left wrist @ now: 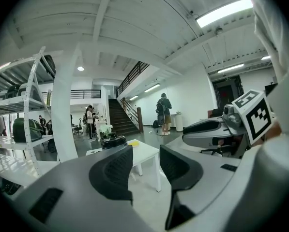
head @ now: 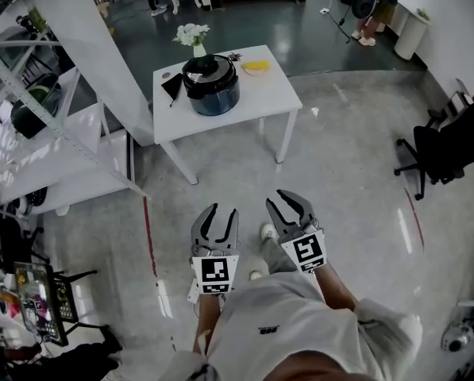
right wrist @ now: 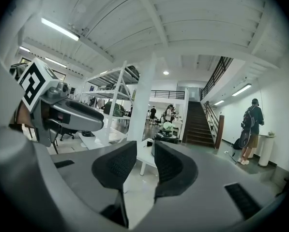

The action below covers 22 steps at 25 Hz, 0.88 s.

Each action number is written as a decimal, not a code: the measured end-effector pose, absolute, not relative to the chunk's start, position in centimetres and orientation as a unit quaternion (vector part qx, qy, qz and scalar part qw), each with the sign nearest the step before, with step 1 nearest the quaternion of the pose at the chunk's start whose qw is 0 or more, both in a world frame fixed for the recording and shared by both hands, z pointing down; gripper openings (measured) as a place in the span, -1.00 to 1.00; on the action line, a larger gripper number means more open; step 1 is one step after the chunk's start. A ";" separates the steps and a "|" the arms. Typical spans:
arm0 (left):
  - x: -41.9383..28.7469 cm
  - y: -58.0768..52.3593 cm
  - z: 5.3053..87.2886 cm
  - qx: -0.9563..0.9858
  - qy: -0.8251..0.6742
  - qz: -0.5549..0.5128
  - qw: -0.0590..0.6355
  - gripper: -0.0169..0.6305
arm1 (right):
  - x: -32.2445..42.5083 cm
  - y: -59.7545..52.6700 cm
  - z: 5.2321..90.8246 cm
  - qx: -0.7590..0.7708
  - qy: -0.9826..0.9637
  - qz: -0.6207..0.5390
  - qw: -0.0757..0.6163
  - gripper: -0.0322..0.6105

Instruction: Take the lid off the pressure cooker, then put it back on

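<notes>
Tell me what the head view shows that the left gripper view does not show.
Only the head view: the red floor line and the marker cube on the left gripper. Only the left gripper view: the ceiling with its strip lights. Both: the white table, the pressure cooker with its lid on, the flowers and the right gripper.

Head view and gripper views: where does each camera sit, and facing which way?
Head view: on the person's head, facing steeply down; shows table, pressure cooker, left hand-held gripper, right hand-held gripper, forearms.
Left gripper view: rides it, facing along its jaws; the right one shows.
Right gripper view: likewise; the left one shows.
All share the pressure cooker.
</notes>
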State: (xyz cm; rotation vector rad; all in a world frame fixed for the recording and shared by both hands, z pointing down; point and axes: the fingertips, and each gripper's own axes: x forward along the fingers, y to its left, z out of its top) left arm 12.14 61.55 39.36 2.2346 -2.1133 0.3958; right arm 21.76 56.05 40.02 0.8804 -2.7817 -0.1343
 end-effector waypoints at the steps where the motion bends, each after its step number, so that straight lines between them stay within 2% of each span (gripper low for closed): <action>1: 11.7 61.1 39.4 0.719 -0.683 0.127 0.021 -0.37 | 21.3 55.5 40.1 0.298 -0.947 -0.047 0.110 -0.56; 22: 7.1 46.9 39.8 0.694 -0.705 0.136 0.047 -0.38 | 16.3 40.8 40.5 0.251 -0.960 -0.044 0.118 -0.56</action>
